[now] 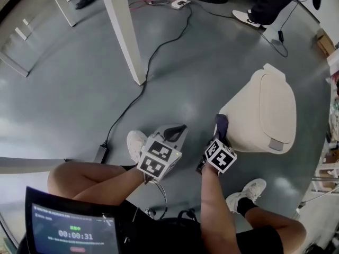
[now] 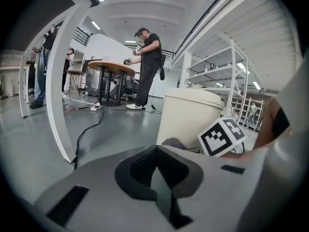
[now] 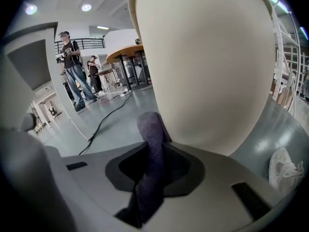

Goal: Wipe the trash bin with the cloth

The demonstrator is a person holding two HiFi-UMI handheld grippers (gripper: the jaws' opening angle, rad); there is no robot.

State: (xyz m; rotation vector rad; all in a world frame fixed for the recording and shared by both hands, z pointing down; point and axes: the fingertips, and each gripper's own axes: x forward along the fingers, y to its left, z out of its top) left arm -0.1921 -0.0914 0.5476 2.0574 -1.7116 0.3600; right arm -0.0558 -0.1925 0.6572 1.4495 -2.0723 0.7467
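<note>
- My right gripper [image 3: 153, 175] is clamping the purple cloth [image 3: 149, 129], tip ahead of my jaws to rub the trash bin [image 3: 207, 66].
- My left gripper [image 2: 157, 173] is idling closed, empty.

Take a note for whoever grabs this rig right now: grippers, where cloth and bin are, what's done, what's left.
Right gripper: shut on the purple cloth, its tip against the lower side of the trash bin.
Left gripper: shut, empty, beside it, off the bin.
Bin upright, lid closed.
Done: cloth gripped and at the bin.
Left: the wiping; how much is already wiped doesn't show.
</note>
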